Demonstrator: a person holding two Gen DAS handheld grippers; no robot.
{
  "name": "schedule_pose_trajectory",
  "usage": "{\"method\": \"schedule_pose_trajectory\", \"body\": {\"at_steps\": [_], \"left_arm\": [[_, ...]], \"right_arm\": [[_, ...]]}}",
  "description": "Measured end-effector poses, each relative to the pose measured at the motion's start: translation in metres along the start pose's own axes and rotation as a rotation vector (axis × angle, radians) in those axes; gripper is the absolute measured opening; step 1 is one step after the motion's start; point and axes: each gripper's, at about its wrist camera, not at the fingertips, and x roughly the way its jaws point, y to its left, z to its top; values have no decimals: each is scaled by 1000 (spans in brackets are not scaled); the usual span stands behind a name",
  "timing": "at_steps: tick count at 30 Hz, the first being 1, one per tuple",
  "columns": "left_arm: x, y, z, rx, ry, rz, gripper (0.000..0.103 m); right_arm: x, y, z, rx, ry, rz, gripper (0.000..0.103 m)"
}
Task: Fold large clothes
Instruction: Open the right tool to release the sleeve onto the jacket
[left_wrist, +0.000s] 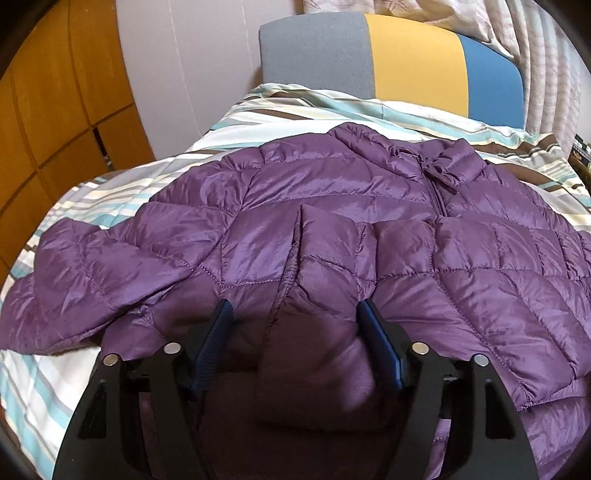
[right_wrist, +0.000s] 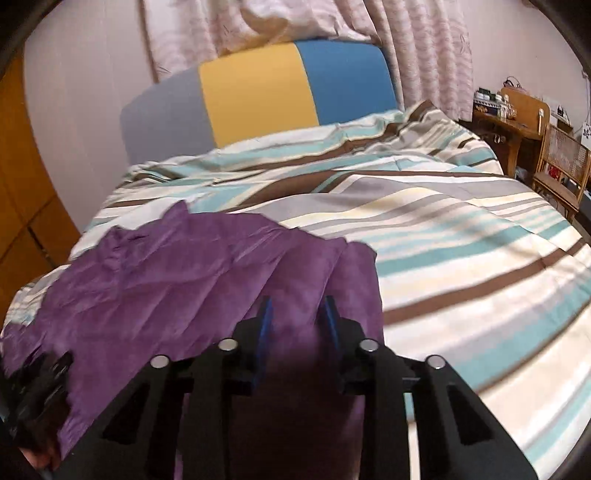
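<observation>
Striped duvet (left_wrist: 122, 192) serves as the work surface. Purple puffer jacket (left_wrist: 332, 206) lies spread across it, collar at 1 o'clock, prob. laid flat for folding. L gripper (left_wrist: 295, 308) straddles the hem fold, pads not clearly pinching. R gripper (right_wrist: 297, 306) narrowed onto the jacket's edge, apparently gripping to lift it.

Jacket (left_wrist: 332, 206) spread on bed (left_wrist: 110, 192), headboard (left_wrist: 388, 62) at far end.

Landmark = headboard. Jacket lies on bedcover before it, collar toward headboard, one sleeve off to left side, hem nearest cameras. Left gripper (left_wrist: 295, 314) sits at near hem w/ a fold of jacket between its fingers. Right gripper (right_wrist: 297, 310) at jacket's right edge, fabric between its fingers. Curtain (right_wrist: 424, 55) behind headboard. Wardrobe (left_wrist: 55, 110) left of it; desk (right_wrist: 517, 122) and chair (right_wrist: 561, 166) far right.
</observation>
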Motion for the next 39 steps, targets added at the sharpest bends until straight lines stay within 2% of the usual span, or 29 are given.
{"method": "schedule_pose_trajectory", "body": {"at_steps": [3, 6, 11, 16, 21, 25, 28, 31, 39], "left_arm": [[2, -3, 0, -8, 7, -4, 75], [3, -4, 0, -5, 6, -2, 76], [6, -4, 0, -10, 10, -4, 79], [8, -2, -1, -22, 16, -3, 84], [9, -2, 0, -25, 21, -5, 85], [9, -2, 0, -25, 22, -5, 85], [9, -2, 0, -26, 22, -6, 85], [10, -2, 1, -28, 24, -5, 87], [12, -1, 0, -32, 31, -6, 89]], "right_arm": [[33, -7, 9, 23, 47, -21, 23], [61, -5, 1, -19, 107, -46, 21], [71, -8, -4, -19, 103, -50, 21], [66, -10, -4, -10, 92, -34, 23], [23, -16, -5, 50, 9, 3, 29], [-7, -16, -18, 82, 20, 17, 30], [-17, -10, -34, 46, 37, -22, 29], [-8, -4, -46, -5, 74, -78, 28], [6, 7, -51, -83, 82, -153, 30]]}}
